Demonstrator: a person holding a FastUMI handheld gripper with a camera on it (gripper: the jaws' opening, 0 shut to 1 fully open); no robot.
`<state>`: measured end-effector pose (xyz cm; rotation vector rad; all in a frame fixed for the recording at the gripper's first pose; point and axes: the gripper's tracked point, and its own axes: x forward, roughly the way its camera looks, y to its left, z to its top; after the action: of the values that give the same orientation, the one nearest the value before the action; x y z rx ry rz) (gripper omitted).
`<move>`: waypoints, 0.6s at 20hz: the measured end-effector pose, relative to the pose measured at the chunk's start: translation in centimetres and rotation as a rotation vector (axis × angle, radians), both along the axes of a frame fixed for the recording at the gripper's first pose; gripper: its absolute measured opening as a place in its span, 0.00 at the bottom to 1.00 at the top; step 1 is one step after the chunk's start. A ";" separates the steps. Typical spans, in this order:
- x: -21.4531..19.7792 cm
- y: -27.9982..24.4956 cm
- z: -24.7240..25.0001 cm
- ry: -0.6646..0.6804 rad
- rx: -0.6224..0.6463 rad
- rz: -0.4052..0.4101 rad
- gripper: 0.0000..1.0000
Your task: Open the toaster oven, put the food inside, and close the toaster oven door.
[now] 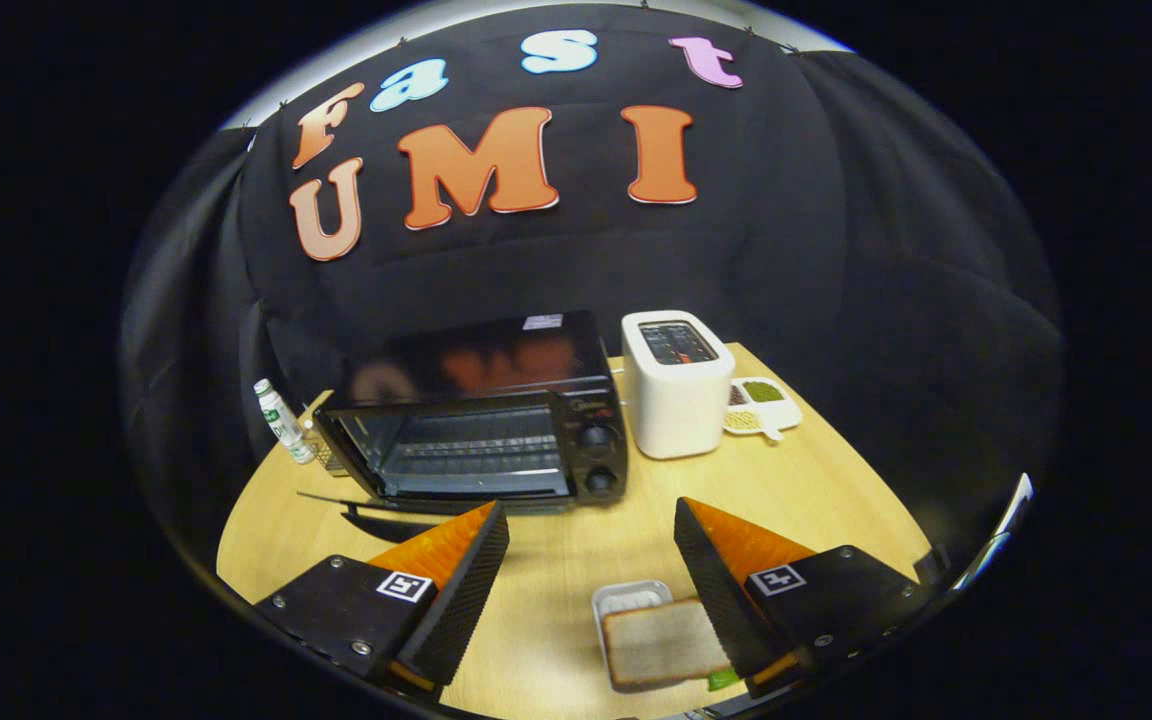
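The black toaster oven (481, 420) stands on the wooden table (556, 560) beyond my fingers. Its door (386, 505) hangs folded down toward me, so the wire rack inside shows. My gripper (588, 508) is open and holds nothing, its fingertips just short of the oven's front. A sandwich (661, 642) of brown bread with a bit of green under it lies on a small white tray (626, 598), low between the fingers and up against the right finger (721, 590).
A white toaster (676, 385) stands right of the oven. Beside it is a white divided dish (761, 405) with green and beige contents. A small bottle (281, 420) leans at the oven's left. The table edge curves close behind the fingers.
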<state>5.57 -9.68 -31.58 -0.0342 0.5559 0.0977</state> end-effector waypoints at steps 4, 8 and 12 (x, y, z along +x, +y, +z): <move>2.5 5.5 -3.7 0.053 -0.006 0.076 0.99; 1.7 7.2 -6.8 0.152 -0.046 0.128 1.00; -0.8 7.0 -10.4 0.248 -0.054 0.136 0.99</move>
<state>4.74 -2.72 -41.98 -0.1135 0.8038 0.2213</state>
